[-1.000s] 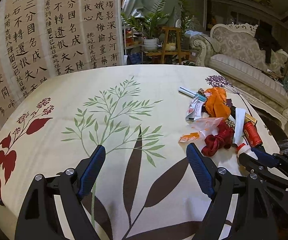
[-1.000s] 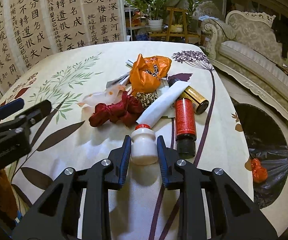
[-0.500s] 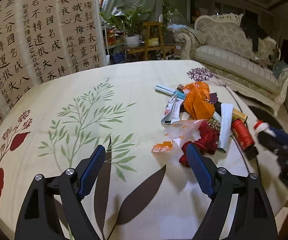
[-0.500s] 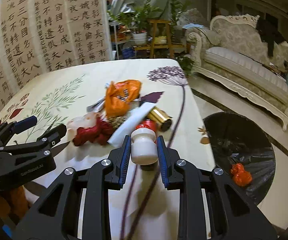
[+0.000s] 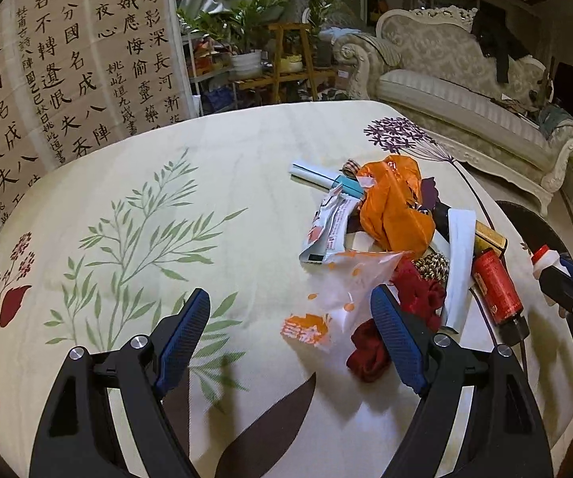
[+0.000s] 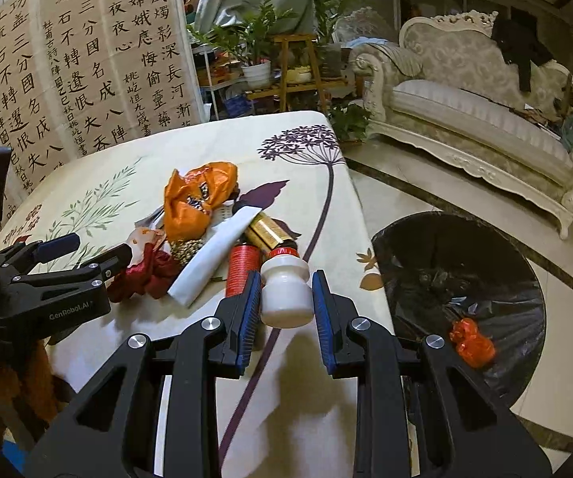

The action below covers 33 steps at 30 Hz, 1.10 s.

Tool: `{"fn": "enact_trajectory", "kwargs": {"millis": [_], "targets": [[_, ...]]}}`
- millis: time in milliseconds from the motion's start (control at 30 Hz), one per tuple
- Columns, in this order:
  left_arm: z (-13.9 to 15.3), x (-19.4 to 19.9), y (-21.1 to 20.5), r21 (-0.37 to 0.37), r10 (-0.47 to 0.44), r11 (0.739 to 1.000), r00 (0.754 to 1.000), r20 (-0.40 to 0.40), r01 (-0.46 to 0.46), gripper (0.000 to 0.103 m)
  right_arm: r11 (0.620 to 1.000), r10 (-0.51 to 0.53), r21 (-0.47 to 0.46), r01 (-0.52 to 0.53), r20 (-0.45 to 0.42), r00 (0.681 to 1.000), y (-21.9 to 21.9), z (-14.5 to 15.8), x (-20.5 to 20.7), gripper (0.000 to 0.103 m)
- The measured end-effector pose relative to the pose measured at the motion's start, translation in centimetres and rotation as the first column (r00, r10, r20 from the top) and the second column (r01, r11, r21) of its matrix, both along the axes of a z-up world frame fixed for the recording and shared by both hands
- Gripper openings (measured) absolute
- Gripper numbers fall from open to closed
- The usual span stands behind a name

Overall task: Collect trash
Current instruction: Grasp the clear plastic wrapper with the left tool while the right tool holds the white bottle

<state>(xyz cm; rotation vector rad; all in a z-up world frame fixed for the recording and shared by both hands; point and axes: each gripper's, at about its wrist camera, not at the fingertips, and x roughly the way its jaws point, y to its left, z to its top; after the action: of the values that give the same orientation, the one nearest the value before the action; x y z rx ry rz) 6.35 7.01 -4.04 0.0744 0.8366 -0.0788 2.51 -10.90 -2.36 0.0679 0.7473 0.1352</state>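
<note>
The small white bottle [image 6: 286,292] with a red cap sits clamped between the blue pads of the right tongs [image 6: 286,302], lifted above the table edge [image 6: 350,215]. To the right of these tongs, on the floor, stands a bin lined with a black bag [image 6: 418,247], a red wrapper [image 6: 471,342] inside it. To their left lies the trash pile [image 6: 207,235]. The left tongs [image 5: 290,330] hang spread wide and empty, with a clear wrapper [image 5: 350,279] just ahead of them.
</note>
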Motion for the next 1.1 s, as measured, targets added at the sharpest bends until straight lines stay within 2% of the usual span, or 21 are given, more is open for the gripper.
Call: {"fn": "enact_trajectory", "kwargs": {"millis": [33,200,333,400,500,600,767,833,900,933,967,1100], "targets": [[0.0,0.1,0.0,-0.005,-0.004,1.000,1.000,-0.006,0.004,0.075,1.000,-0.001,0.002,0.001,-0.001,1.000,-0.2,0.0,0.0,0.026],[-0.3,0.4,0.3,-0.051,-0.038,0.998,0.998,-0.049,0.036,0.047,1.000,-0.006,0.011,0.006,-0.007,1.000,-0.5,-0.2,0.2,0.026],[-0.5,0.3,0.5,-0.080,-0.056,0.995,0.996,-0.065,0.050,0.032,1.000,-0.008,0.016,0.008,-0.009,1.000,-0.6,-0.4,0.2,0.026],[-0.5,0.2,0.7,-0.085,-0.059,0.995,0.996,-0.063,0.054,0.013,1.000,-0.008,0.018,0.008,-0.012,1.000,-0.6,-0.4,0.2,0.026],[-0.6,0.0,1.0,-0.105,-0.066,0.993,0.995,-0.072,0.058,0.011,1.000,-0.007,0.018,0.008,-0.014,1.000,-0.6,-0.5,0.2,0.026],[-0.4,-0.2,1.3,-0.101,-0.059,0.994,0.996,-0.067,0.052,0.004,1.000,-0.009,0.019,0.009,-0.015,1.000,-0.6,-0.4,0.2,0.026],[-0.2,-0.5,1.8,-0.113,-0.049,0.993,0.997,-0.065,0.042,0.004,1.000,-0.009,0.019,0.009,-0.016,1.000,-0.7,-0.4,0.3,0.026],[0.0,-0.7,1.9,-0.118,-0.051,0.992,0.997,-0.061,0.044,0.007,1.000,-0.011,0.019,0.011,-0.016,1.000,-0.7,-0.4,0.3,0.026],[0.2,-0.9,1.8,-0.110,-0.053,0.993,0.997,-0.051,0.047,0.033,1.000,-0.015,0.019,0.015,-0.017,1.000,-0.9,-0.5,0.3,0.026],[0.4,-1.0,1.7,-0.105,-0.053,0.993,0.998,-0.041,0.049,0.038,1.000,-0.017,0.018,0.018,-0.017,1.000,-1.0,-0.5,0.3,0.026],[0.5,-1.0,1.5,-0.097,-0.053,0.994,0.998,-0.030,0.050,0.042,1.000,-0.021,0.018,0.022,-0.016,1.000,-1.2,-0.4,0.4,0.026],[1.3,-1.1,0.6,-0.073,-0.078,0.994,0.997,-0.002,0.078,0.047,0.999,-0.035,0.019,0.035,-0.012,0.999,-1.8,-0.4,0.6,0.026]]}}
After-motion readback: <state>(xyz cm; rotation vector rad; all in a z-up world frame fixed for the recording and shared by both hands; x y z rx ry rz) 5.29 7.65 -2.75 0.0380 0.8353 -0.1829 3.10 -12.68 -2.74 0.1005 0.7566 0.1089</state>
